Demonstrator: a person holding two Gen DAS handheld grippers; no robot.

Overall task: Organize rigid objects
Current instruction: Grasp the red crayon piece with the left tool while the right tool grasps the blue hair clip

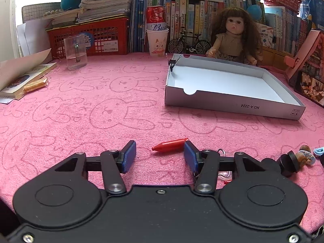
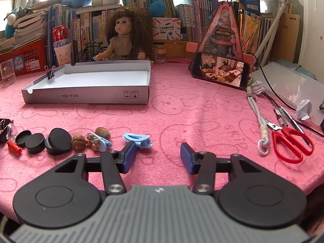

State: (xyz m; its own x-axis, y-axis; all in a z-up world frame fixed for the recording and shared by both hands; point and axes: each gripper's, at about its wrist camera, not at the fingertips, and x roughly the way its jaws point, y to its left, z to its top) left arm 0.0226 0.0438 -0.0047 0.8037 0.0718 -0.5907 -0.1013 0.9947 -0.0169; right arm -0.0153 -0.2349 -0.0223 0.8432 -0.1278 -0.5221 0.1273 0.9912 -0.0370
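Observation:
In the left wrist view a red crayon-shaped piece [image 1: 169,145] lies on the pink cloth. It rests between the tips of my left gripper [image 1: 160,149], which is open; its right end sits by the right blue pad [image 1: 189,156], and the left pad stands well clear. The open grey box [image 1: 232,101] is farther right. In the right wrist view my right gripper [image 2: 158,151] is open and holds nothing. A light blue hair clip [image 2: 137,139] lies just beyond its left fingertip. Left of it sit black round lids [image 2: 59,140], walnuts [image 2: 78,140] and a bear hair clip [image 2: 99,141]. The grey box [image 2: 87,97] stands behind.
A binder clip [image 2: 51,73] is clipped to the box's wall. Red scissors [image 2: 291,143], a white cable [image 2: 259,119] and a phone [image 2: 220,71] lie to the right. A glass mug [image 1: 76,51], a doll [image 1: 232,34] and bookshelves line the back.

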